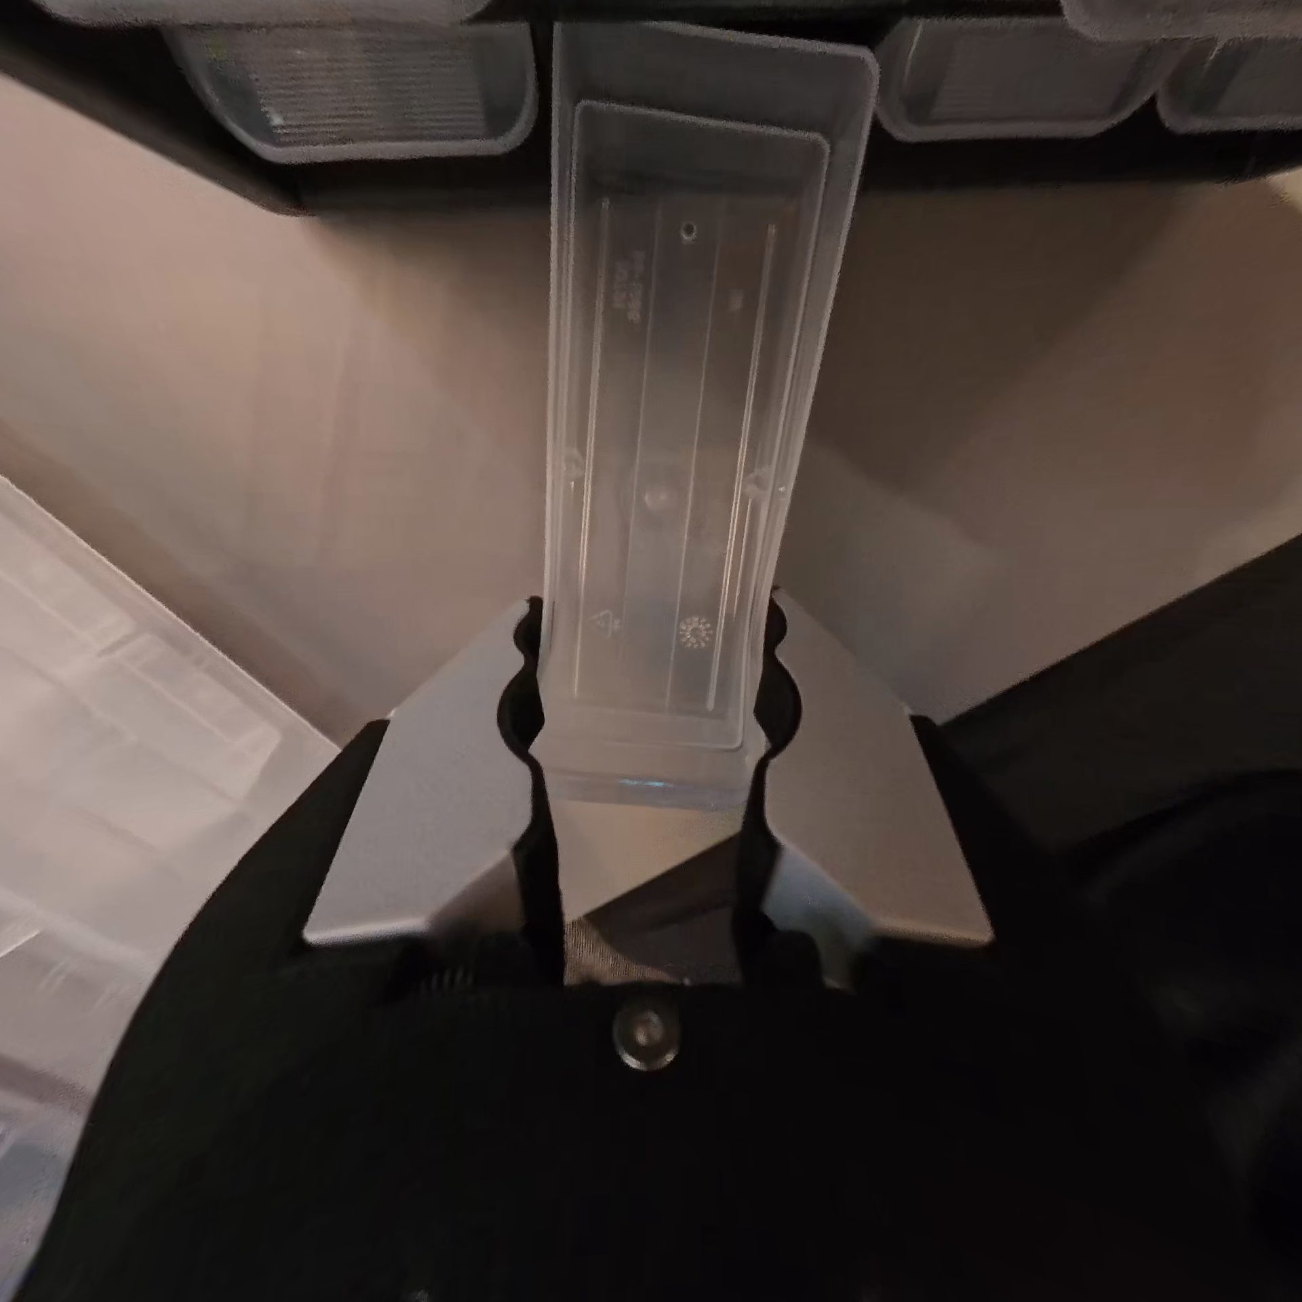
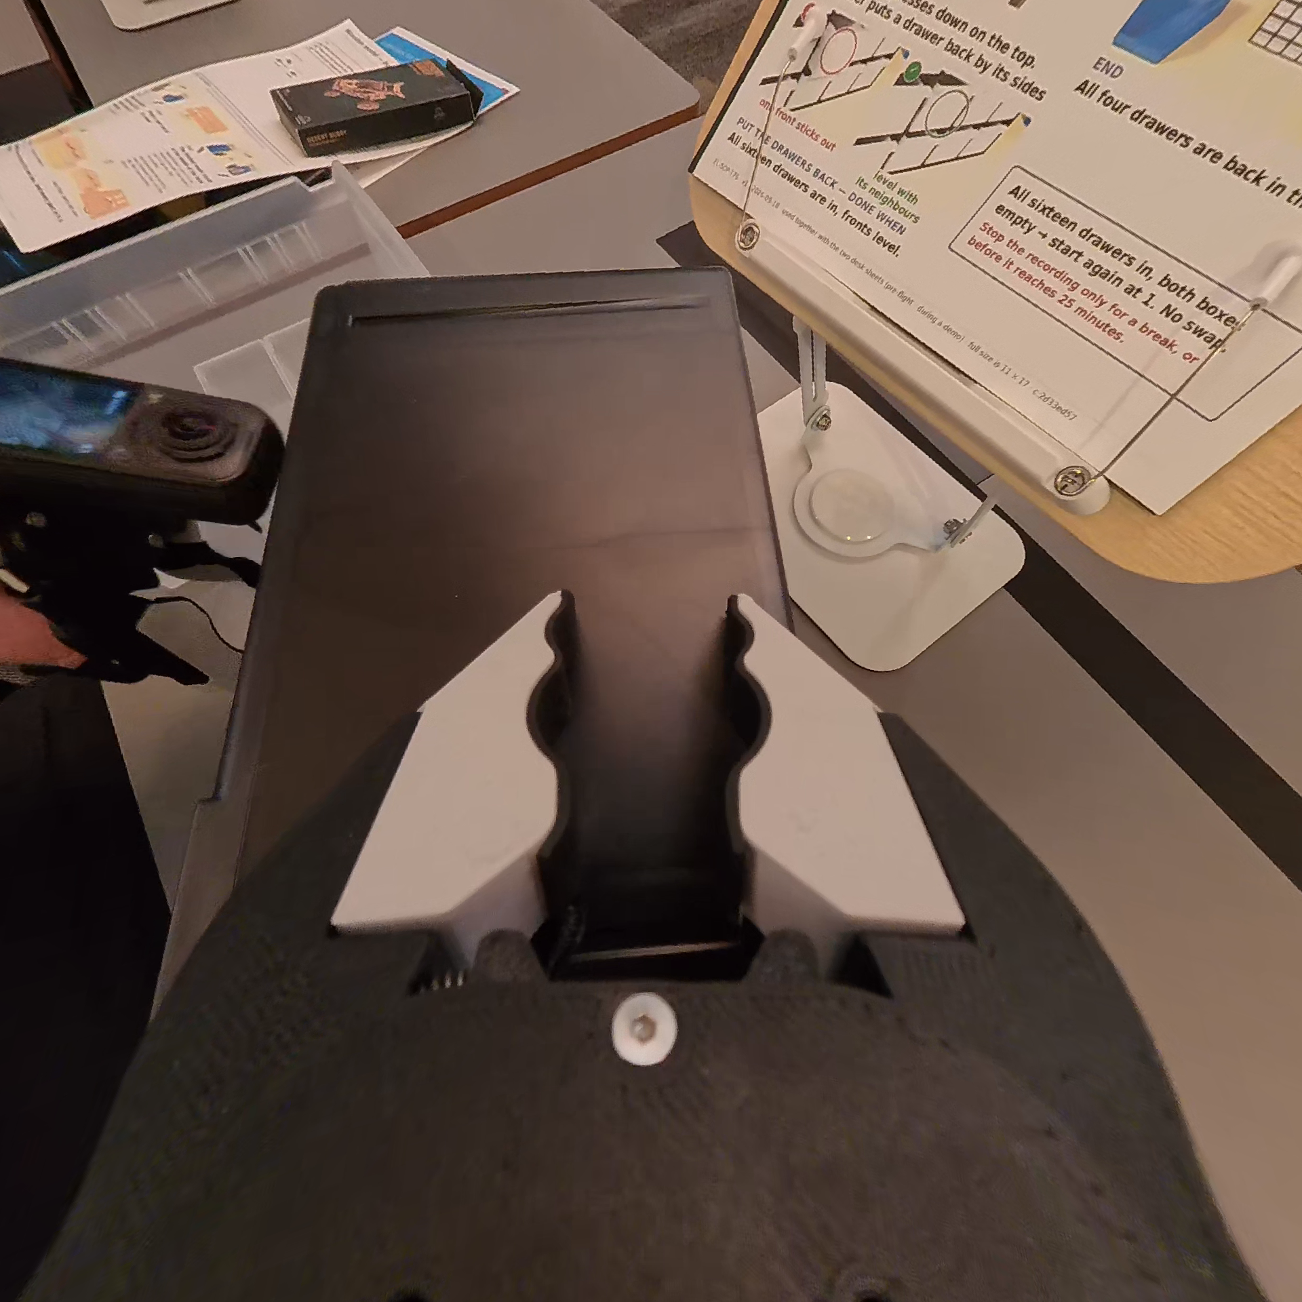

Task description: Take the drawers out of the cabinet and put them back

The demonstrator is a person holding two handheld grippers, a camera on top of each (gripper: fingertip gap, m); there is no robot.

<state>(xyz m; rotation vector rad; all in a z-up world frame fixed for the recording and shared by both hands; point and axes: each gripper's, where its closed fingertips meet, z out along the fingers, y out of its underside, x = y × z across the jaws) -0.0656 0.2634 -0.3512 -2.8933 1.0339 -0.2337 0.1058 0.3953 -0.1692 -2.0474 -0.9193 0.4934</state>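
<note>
Clear drawer (image 1: 676,437) clamped by sides in left hand-held gripper (image 1: 652,620), far end at cabinet (image 2: 521,479), right hand-held gripper (image 2: 648,606) parted, empty, atop cabinet

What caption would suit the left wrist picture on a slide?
Left gripper clamps a clear drawer by its sides, the far end at the cabinet between two seated drawers.

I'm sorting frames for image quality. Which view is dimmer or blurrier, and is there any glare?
Left wrist view: dim and soft, the clear drawer held in the left gripper fairly sharp, the cabinet's drawer fronts blurred, a small bluish glint on the drawer's near end. Right wrist view: brighter and crisp, the right gripper over the black cabinet top, edges bowed by the wide lens.
</note>
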